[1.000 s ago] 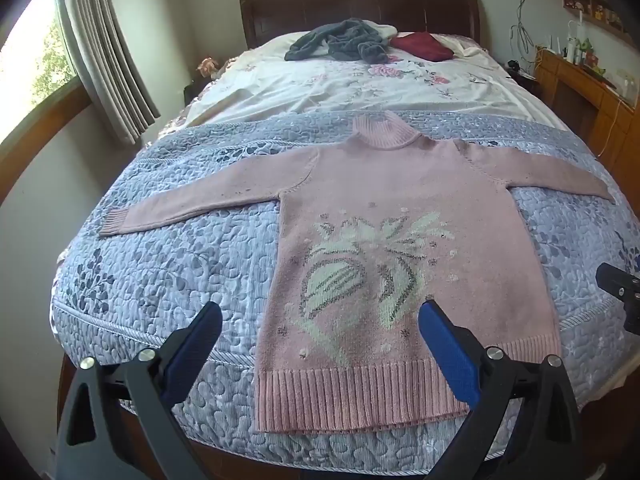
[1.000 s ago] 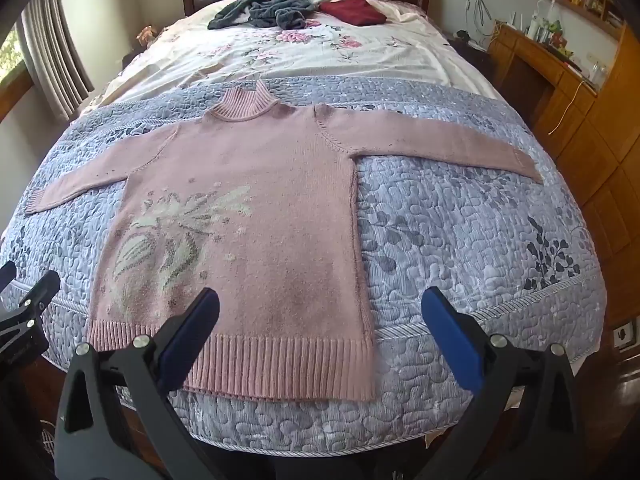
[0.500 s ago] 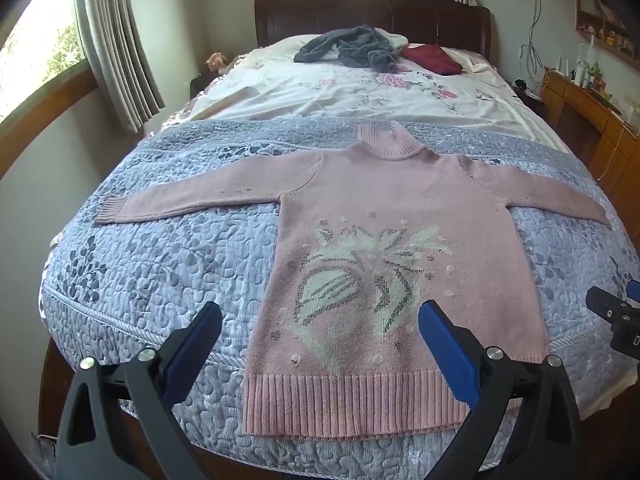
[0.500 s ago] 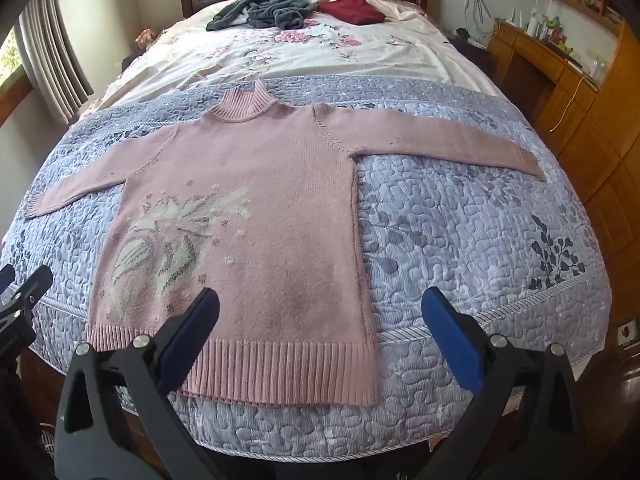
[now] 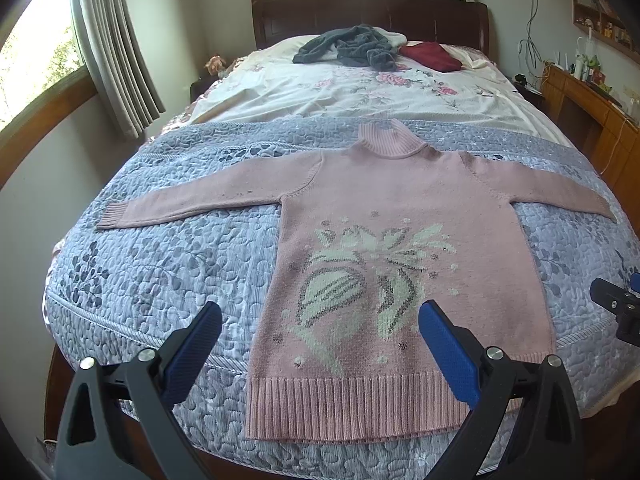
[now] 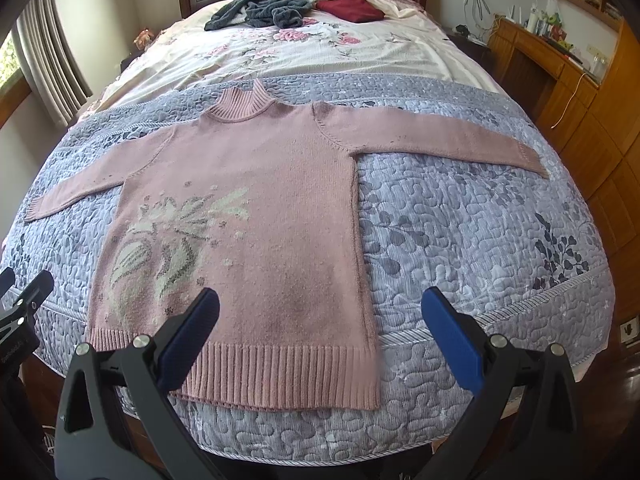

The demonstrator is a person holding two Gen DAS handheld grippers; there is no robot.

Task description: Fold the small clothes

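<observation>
A pink knit sweater (image 5: 400, 208) (image 6: 272, 184) with a pale leaf pattern lies flat, front up, on the grey-blue quilt (image 5: 168, 264) (image 6: 472, 240), both sleeves spread sideways and its ribbed hem toward me. My left gripper (image 5: 320, 340) hovers open over the hem's left part, holding nothing. My right gripper (image 6: 320, 328) hangs open above the hem's right corner, also with nothing between its blue pads. Each gripper's black frame shows at the edge of the other's view.
Farther up the bed a floral sheet (image 5: 360, 92) carries a crumpled grey garment (image 5: 348, 46) and a folded dark red one (image 5: 430, 56) near the headboard (image 5: 368, 12). Wooden cabinets (image 6: 580, 92) stand on the right, curtains (image 5: 112, 40) and a window on the left.
The left wrist camera has risen and pulled back, so the sweater sits lower and more fully in view. The right gripper shifted only slightly. Both stay open.
</observation>
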